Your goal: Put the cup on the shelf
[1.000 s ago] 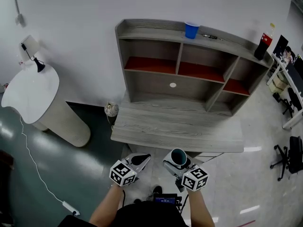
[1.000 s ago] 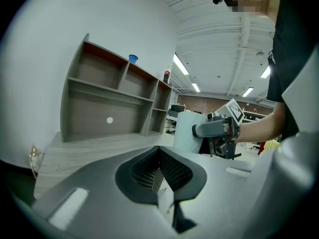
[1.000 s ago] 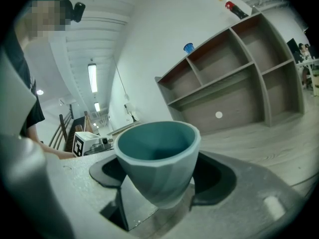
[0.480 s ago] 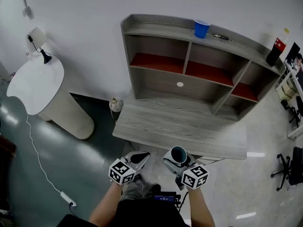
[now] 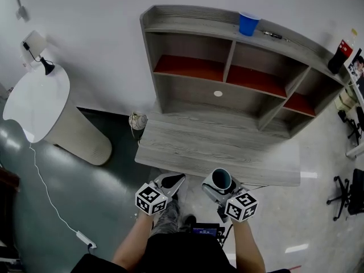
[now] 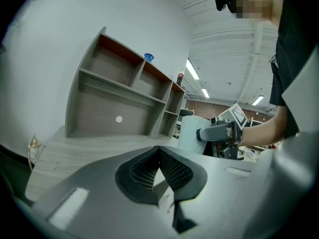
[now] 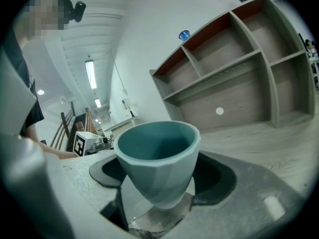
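Left gripper holding level, jaws pressing together, right gripper clamping teal cup, forearms reaching forward side by side

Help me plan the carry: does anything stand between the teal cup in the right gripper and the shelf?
Nothing visible does. The right gripper holds the teal cup in front of the desk, whose top is bare up to the shelf. The compartments look empty; only a blue cup stands on the top board.

Bright, even light from ceiling strips, fisheye-bent edges.
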Motion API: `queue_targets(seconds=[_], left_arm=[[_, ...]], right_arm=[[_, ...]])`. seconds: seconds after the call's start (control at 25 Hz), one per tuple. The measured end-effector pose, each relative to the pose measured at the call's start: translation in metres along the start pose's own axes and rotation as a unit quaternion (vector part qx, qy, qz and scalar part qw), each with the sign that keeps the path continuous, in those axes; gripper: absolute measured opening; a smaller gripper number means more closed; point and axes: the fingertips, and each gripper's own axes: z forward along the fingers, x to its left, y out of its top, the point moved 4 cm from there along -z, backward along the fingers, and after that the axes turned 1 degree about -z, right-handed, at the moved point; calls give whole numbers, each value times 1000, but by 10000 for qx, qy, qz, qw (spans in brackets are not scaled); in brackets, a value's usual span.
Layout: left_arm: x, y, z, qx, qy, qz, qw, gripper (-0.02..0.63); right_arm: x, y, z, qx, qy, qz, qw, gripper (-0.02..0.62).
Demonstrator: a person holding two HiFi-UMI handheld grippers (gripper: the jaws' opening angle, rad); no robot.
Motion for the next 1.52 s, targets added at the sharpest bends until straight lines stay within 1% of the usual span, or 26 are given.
queue_targets(seconds=[0.28, 0.72, 0.88, 1.12, 1.28, 1.52], left_arm=[[35, 14, 23, 81, -208, -1, 9998, -3], [114, 53, 49, 147, -354, 96, 9992, -3], [135, 65, 58, 204, -489, 167, 9985, -3], [155, 75, 67, 210, -693, 153, 9973, -3], [158, 76, 76, 224, -768, 120, 9967, -3], [159, 78, 85, 229, -648, 77, 9976, -3]], right_arm=[[-20, 19, 29, 26, -175, 9, 9998, 379], [-42, 58, 104, 22, -259, -19, 9997, 379], [-46, 69, 124, -7, -372, -12, 9993, 379], [-48, 77, 138, -52, -554, 50, 9984, 379], [-51, 77, 141, -20, -594, 70, 9982, 379], [-60, 83, 143, 4, -456, 20, 9990, 379]])
